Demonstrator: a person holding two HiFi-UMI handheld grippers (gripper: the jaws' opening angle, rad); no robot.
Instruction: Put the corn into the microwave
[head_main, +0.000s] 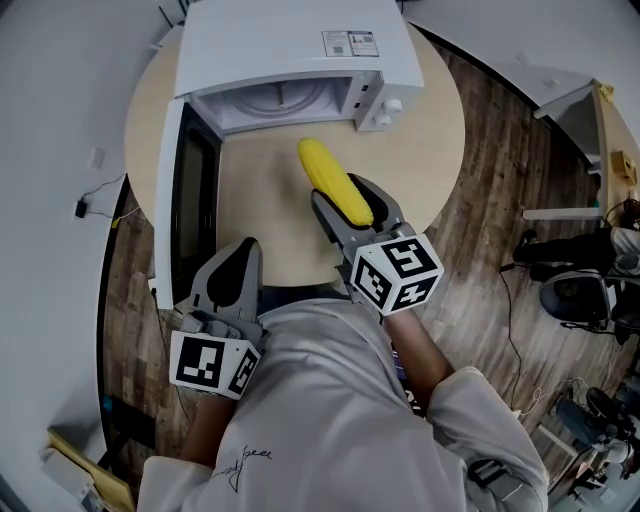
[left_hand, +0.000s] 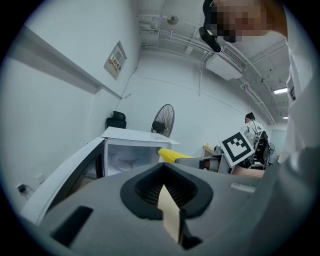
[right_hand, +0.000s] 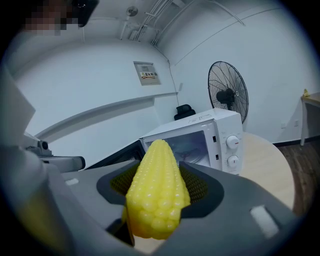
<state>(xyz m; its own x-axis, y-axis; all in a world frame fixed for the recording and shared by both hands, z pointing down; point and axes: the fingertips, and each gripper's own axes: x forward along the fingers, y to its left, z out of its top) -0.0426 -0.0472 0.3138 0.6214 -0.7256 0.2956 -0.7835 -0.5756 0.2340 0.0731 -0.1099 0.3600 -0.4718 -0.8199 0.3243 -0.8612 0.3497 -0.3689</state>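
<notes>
Looking down at a white microwave (head_main: 290, 50) on the far side of a round wooden table (head_main: 430, 150), door (head_main: 185, 200) swung wide open to the left, glass plate (head_main: 290, 97) visible inside. Got the right gripper (head_main: 352, 200) clamped on a yellow corn (head_main: 335, 182), pads pressing both sides of its thick end, pointed tip sticking out toward the microwave's opening. Not inside yet though, just held above the bare tabletop, a bit in front of the opening and toward its right half. Same story from the right gripper view: corn wedged tight between the jaws, microwave with two knobs (right_hand: 233, 151) straight ahead, fan (right_hand: 227, 92) standing behind it. Left gripper (head_main: 232, 270) down by the table's near edge, just beside the open door and well apart from the corn. Jaws pressed together there, nothing between them. Wood floor (head_main: 500, 200) all around the table.
</notes>
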